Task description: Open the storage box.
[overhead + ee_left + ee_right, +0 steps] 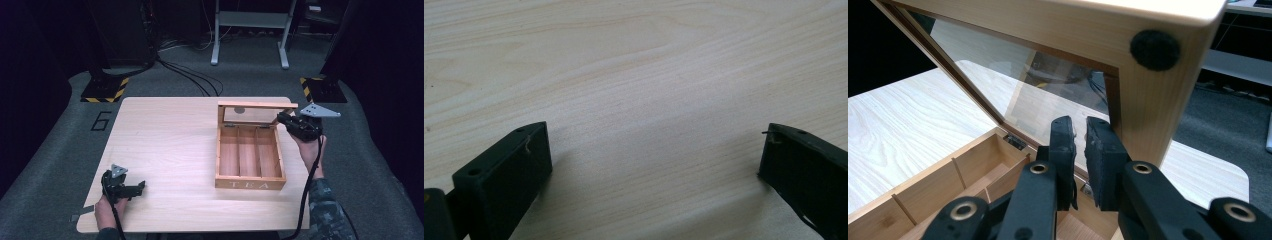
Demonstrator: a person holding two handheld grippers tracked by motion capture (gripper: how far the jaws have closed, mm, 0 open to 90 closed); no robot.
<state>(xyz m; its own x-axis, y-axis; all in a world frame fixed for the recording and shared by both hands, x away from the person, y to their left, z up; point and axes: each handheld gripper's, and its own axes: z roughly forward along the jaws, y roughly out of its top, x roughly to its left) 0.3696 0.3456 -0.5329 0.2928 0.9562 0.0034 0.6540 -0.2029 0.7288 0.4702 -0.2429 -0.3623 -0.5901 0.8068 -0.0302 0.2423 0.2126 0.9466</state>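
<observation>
A wooden tea box (250,184) marked TEA stands open on the right half of the table, its three compartments bare. Its glass-paned lid (257,105) is raised upright at the back. My right gripper (281,118) is at the lid's right end, just inside it. In the right gripper view its jaws (1080,135) are shut, a thin slit between the pads with nothing in it, right in front of the pane and beside the lid's frame (1148,100). My left gripper (141,186) rests low at the table's front left, jaws (654,150) wide open over bare wood.
The light wooden table (165,140) has rounded corners. A black felt dot (1154,50) sits on the lid's corner. Beyond the table are grey carpet, cables, stand bases with yellow-black tape (106,90) and a white frame (250,30).
</observation>
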